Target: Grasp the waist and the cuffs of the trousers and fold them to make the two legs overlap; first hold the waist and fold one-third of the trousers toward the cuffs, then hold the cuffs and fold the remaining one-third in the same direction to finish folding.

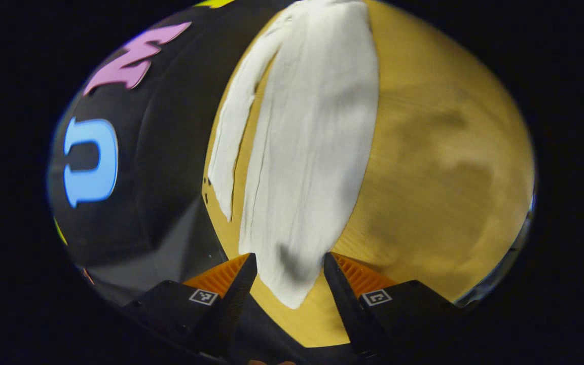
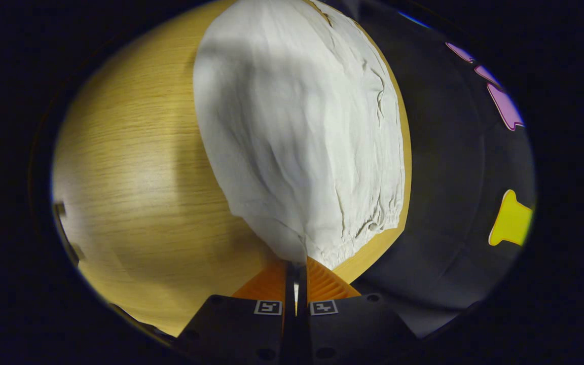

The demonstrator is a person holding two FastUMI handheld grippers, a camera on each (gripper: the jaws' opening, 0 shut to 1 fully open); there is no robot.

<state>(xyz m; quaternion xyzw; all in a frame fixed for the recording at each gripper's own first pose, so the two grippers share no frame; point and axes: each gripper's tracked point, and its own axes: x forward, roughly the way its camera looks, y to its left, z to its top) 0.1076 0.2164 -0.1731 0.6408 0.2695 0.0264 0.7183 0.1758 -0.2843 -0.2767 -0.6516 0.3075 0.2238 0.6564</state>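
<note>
- One pair of white crinkled cotton trousers lies flat on the light wood-grain desk, running along the desk edge beside the black cloth booth wall.
- Left gripper view: two legs counted, a narrow strip nearer the wall and a broad one beside it, bare desk showing between them.
- Left gripper: fingers spread wide, the cuff end of the broad leg lying between them; contact cannot be told.
- Right gripper: fingers pressed together, pinching the gathered waist edge of the trousers, near the desk corner.
- Desk surface beside the trousers carries shadows; nothing stands in the way.
</note>
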